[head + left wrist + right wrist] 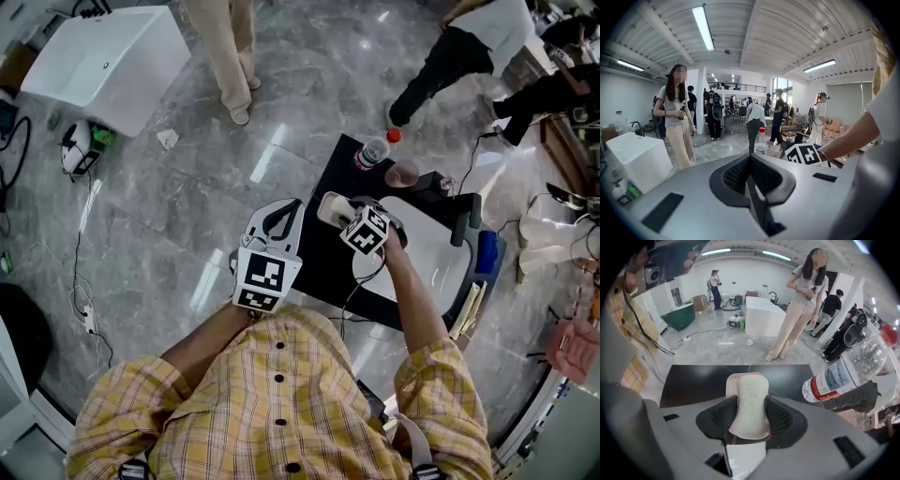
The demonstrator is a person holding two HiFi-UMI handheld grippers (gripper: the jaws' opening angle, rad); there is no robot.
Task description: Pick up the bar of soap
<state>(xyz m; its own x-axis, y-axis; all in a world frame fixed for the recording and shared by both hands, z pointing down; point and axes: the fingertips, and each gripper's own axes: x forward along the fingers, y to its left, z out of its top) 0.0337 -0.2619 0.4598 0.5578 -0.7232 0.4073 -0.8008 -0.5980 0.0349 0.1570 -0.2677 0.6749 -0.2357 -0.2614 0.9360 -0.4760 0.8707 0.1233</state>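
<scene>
Soap bar (751, 401) is clamped between the jaws of the right gripper (750, 418), which press its two long sides. Its long axis points straight ahead along the jaws, over a pink dish (740, 377) on a black surface (693, 380). The left gripper (751, 171) has its jaws closed together and holds nothing.

No legible txt; embossing on soap bar (750, 401) & label on bottle (839, 373) too blurry.

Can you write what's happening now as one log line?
right tool: shut on bar of soap | pink dish: behind soap | black surface: below | left tool: shut, empty
</scene>
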